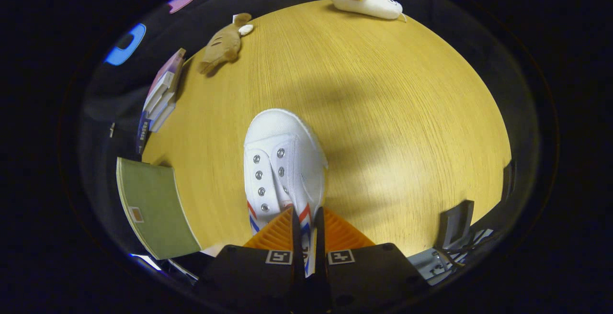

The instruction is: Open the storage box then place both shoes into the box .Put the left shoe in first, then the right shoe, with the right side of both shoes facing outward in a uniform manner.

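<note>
A white canvas shoe (282,161) with metal eyelets and red and blue side stripes hangs above the wooden table (383,113), toe pointing away from me. My gripper (306,223) is shut on the shoe's side wall near the heel opening, both fingers (320,228) pressing on the fabric. The shoe's heel is hidden behind the fingers. A green box-like panel (153,206) sits to the left of the fingers, at the table's near left edge.
A brown plush toy (222,46) lies at the far left of the table, a white pouch-like object (364,0) at the far edge. Stacked books (160,96) stand at the left edge. A dark stand (457,223) sits near right.
</note>
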`<state>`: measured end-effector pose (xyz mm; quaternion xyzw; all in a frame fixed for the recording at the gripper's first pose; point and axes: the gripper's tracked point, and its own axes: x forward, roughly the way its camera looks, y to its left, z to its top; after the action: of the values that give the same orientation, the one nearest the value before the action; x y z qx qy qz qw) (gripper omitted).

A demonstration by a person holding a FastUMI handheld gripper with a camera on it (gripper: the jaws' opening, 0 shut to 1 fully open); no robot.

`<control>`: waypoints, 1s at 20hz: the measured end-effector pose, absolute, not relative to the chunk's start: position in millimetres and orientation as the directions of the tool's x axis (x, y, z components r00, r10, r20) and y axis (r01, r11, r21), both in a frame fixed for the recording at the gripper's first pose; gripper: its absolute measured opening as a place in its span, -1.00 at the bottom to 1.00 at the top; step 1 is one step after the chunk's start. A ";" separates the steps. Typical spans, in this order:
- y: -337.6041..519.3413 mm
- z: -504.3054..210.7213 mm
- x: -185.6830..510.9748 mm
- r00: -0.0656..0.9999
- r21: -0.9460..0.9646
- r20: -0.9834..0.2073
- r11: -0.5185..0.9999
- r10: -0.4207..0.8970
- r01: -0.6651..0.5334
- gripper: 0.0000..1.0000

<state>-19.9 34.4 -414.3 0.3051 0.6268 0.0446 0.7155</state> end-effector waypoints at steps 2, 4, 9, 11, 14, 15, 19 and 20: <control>37.2 -389.3 -13.5 0.251 0.537 -0.843 0.780 0.476 0.322 -0.76; 43.8 -360.4 -6.8 0.283 0.577 -0.815 0.755 0.506 0.310 -0.76; 75.7 -284.3 10.0 0.334 0.673 -0.736 0.689 0.588 0.268 -0.77; 93.8 -255.2 14.9 0.343 0.703 -0.706 0.671 0.620 0.235 -0.77; 126.5 -214.6 20.6 0.343 0.746 -0.660 0.639 0.669 0.188 -0.76; 138.1 -202.5 22.0 0.340 0.757 -0.647 0.629 0.683 0.178 -0.76; 190.8 -168.8 27.9 0.320 0.786 -0.608 0.607 0.726 0.116 -0.77; 204.5 -163.4 28.5 0.312 0.790 -0.603 0.605 0.734 0.105 -0.77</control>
<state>28.5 204.5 -163.4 0.3858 0.5434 0.2210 0.7121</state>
